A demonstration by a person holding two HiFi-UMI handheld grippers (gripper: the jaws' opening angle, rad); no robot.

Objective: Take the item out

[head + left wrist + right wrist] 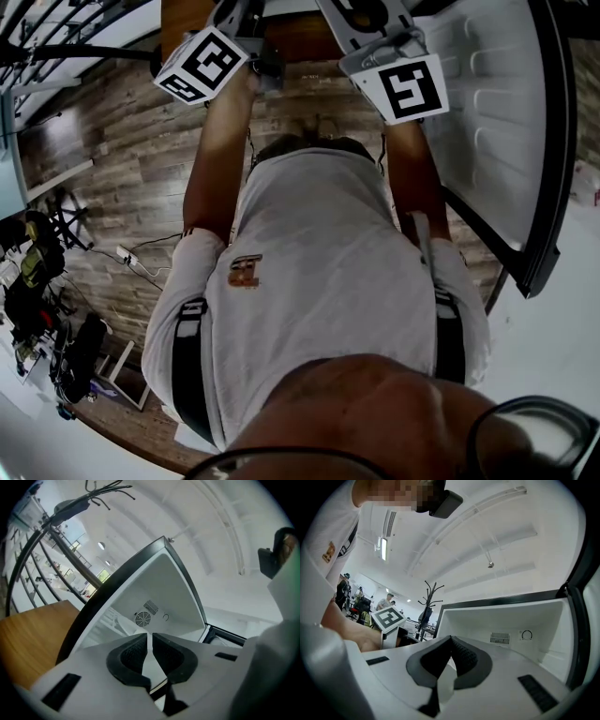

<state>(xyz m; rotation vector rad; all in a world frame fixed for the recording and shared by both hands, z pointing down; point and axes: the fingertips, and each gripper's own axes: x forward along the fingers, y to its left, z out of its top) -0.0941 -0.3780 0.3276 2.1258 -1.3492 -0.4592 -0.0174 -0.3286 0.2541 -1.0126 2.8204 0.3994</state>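
Observation:
A small fridge stands open, its white inside showing a round fan vent and a dial. No item shows inside it in any view. My left gripper points at the opening from close by, jaws shut with nothing between them. My right gripper also faces the white cavity, its pads meeting at the tip and holding nothing. In the head view only the two marker cubes show past the person's arms; the jaws are out of frame. The fridge door hangs open at the right.
A wooden top lies left of the fridge. A coat rack and people stand far behind. On the wood floor at the left are bags and a power strip with cables.

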